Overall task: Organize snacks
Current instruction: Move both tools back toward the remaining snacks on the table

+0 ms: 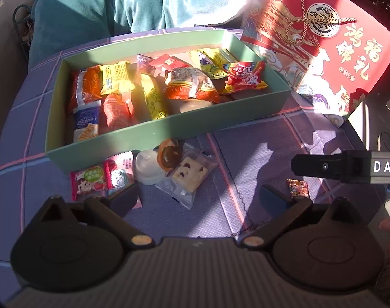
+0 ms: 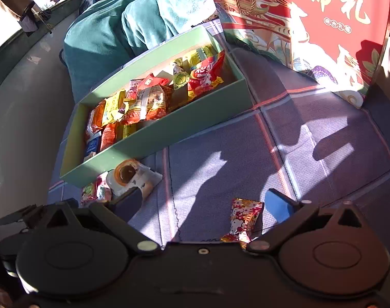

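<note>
A green box (image 1: pixel 154 134) holds several wrapped snacks; it also shows in the right wrist view (image 2: pixel 169 133). In front of it lie a pink strawberry candy pack (image 1: pixel 92 181), a white jelly cup (image 1: pixel 147 166), a brown jelly cup (image 1: pixel 169 154) and a clear-wrapped nougat bar (image 1: pixel 188 173). A small Hello Kitty candy (image 2: pixel 242 220) lies alone on the cloth; it also shows in the left wrist view (image 1: pixel 297 187). My left gripper (image 1: pixel 198 196) is open, empty, just before the loose snacks. My right gripper (image 2: pixel 207 200) is open, empty, with the Hello Kitty candy near its right finger.
A red gift box lid (image 1: pixel 323 51) leans at the back right. A purple checked cloth (image 1: pixel 259 154) covers the table. A person in teal clothes (image 1: pixel 105 7) sits behind the box. The right gripper's finger (image 1: pixel 331 166) reaches into the left wrist view.
</note>
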`<state>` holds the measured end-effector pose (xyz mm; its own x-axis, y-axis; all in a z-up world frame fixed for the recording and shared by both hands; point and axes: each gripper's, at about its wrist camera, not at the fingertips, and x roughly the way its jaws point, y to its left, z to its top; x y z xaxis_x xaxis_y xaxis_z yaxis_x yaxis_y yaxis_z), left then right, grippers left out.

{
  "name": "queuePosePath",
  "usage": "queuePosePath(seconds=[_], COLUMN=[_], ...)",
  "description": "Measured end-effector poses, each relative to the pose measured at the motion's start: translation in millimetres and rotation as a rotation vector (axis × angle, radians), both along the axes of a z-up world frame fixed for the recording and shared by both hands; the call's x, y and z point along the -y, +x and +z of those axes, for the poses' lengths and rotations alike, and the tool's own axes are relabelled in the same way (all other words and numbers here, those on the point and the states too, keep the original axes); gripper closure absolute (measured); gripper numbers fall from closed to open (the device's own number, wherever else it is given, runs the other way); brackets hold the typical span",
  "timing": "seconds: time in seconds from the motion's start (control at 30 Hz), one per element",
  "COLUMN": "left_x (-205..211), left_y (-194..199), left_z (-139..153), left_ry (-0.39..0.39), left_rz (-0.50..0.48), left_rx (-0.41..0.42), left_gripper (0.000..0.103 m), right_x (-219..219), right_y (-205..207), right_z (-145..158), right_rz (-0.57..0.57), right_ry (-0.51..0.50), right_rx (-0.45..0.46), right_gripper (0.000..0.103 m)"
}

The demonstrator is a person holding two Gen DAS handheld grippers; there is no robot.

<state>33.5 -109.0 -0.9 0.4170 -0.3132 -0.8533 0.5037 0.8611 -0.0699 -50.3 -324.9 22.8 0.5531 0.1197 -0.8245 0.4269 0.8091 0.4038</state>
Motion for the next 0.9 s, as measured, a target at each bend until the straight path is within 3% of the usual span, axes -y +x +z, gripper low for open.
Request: queuePosePath(seconds=[0.3, 0.37, 0.5, 0.57, 0.63, 0.73, 0.9], left_x=[-38, -39, -42, -43, -45, -46, -52], left_y=[-27, -30, -31, -29, -27, -25, -21], left_z=[-39, -46, -57, -60, -63, -64, -61], left_ry=[0.043, 0.057, 0.074, 0.065, 0.061, 0.067, 0.063], left_rz=[0.027, 0.019, 0.016, 0.025, 0.031, 0.032, 0.058], left_rx=[-0.120, -0.130, -0.143, -0.157, -0.166, -0.154, -0.150], left_gripper=[0.000, 0.000, 0.000, 0.000, 0.000, 0.000, 0.000], right_x=[-30, -34, -41, -41, -43, -46, -41], right_y=[-32, -40, -49, -52, -49, -42, -19], right_z=[-20, -22, -26, -31, -35, -39, -42], right_rz=[0.070, 0.074, 0.098, 0.096, 0.096, 0.091, 0.062], right_ry=[0.114, 0.127, 0.146, 0.177, 0.211, 0.156, 0.077], right_rx=[-0.078, -0.089, -0.137, -0.151, -0.160, -0.153, -0.120], right_gripper=[0.000, 0.008, 0.037, 0.046, 0.064, 0.074, 0.076])
